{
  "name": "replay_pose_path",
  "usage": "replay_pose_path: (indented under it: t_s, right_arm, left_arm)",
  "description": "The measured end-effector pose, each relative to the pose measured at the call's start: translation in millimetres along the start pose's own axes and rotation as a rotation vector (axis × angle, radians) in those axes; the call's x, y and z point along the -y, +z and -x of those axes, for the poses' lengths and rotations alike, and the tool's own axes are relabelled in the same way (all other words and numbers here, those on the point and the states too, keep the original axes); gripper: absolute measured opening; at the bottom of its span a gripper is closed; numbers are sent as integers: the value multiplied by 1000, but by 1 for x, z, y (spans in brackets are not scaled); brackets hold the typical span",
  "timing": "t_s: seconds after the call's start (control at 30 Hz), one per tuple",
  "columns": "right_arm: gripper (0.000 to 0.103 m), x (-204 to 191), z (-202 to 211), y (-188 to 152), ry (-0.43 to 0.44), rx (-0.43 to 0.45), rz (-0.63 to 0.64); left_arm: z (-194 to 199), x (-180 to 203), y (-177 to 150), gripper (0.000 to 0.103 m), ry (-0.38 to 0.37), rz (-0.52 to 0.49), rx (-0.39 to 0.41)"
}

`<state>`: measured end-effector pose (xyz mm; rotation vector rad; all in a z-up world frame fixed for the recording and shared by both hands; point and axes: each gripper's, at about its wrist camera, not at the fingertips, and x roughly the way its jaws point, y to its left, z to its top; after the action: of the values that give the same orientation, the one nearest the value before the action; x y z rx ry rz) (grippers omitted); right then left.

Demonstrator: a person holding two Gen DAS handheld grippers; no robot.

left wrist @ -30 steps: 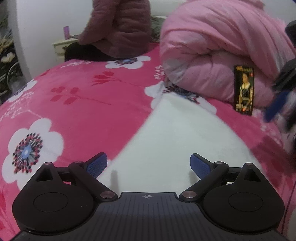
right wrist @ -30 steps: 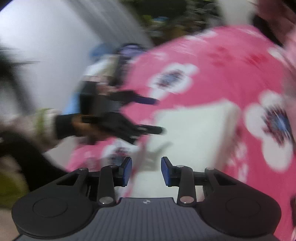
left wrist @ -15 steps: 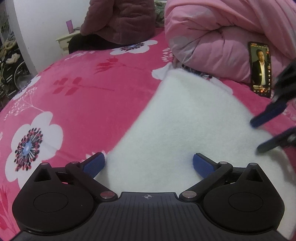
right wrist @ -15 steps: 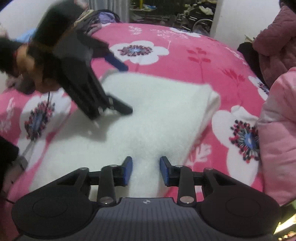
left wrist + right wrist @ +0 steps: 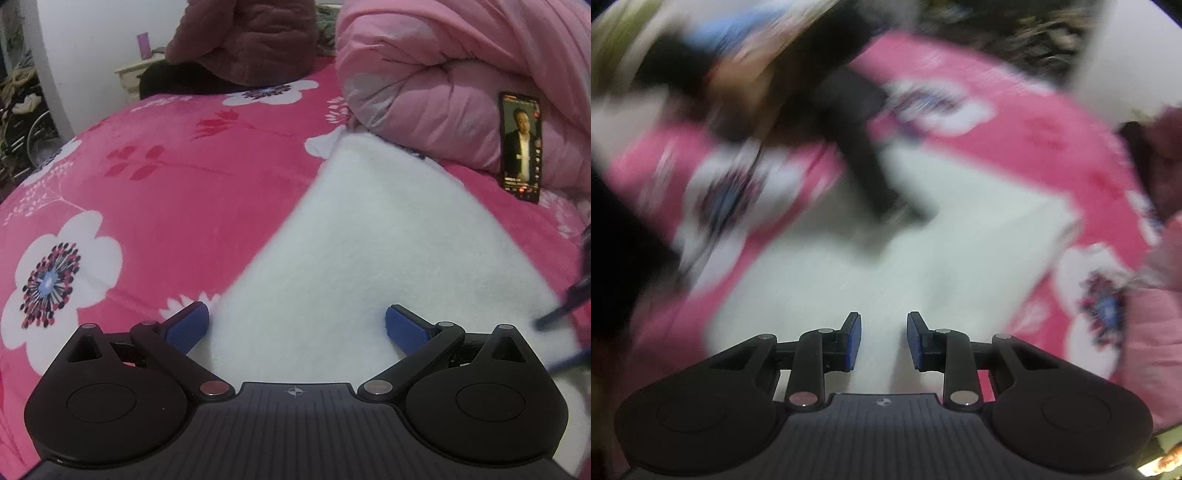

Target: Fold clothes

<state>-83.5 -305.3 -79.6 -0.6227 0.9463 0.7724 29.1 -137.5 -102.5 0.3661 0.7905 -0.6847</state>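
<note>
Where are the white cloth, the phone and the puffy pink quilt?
white cloth [image 5: 369,251]: left wrist view, on its flat middle.
phone [image 5: 521,146]: left wrist view, on its lit screen.
pink quilt [image 5: 436,70]: left wrist view, on its bulging front fold.

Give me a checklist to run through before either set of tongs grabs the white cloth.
1. White cloth lies flat on the bedspread: ok.
2. Left tongs wide open over the cloth's near edge, nothing between the pads: ok.
3. Right tongs narrowed, a gap left, nothing gripped: ok.
4. Right view sharp enough to aim: not ok, heavily blurred.
5. Phone propped against the quilt, off the cloth: ok.
6. Cloth's far corner clear of the quilt: cannot tell.
</note>
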Motion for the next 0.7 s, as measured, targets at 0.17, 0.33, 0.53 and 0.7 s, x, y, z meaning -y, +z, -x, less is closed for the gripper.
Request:
replay_pose_path:
  t_s: [0.17, 0.33, 0.53, 0.7]
  right_arm:
    - [30, -7, 10, 6, -11, 12, 41]
    - [31, -43, 8, -11, 117, -5, 174]
    - [28, -38, 15, -8, 163, 5, 150]
    - [28, -1, 17, -3, 32, 34, 40]
  left_arm:
    - [1, 5, 1, 103, 34, -26, 5]
    - [0, 0, -1, 103, 7, 5, 1]
    - [2, 2, 0, 103, 25, 0, 6]
    - [0, -1, -2, 103, 1, 28, 13]
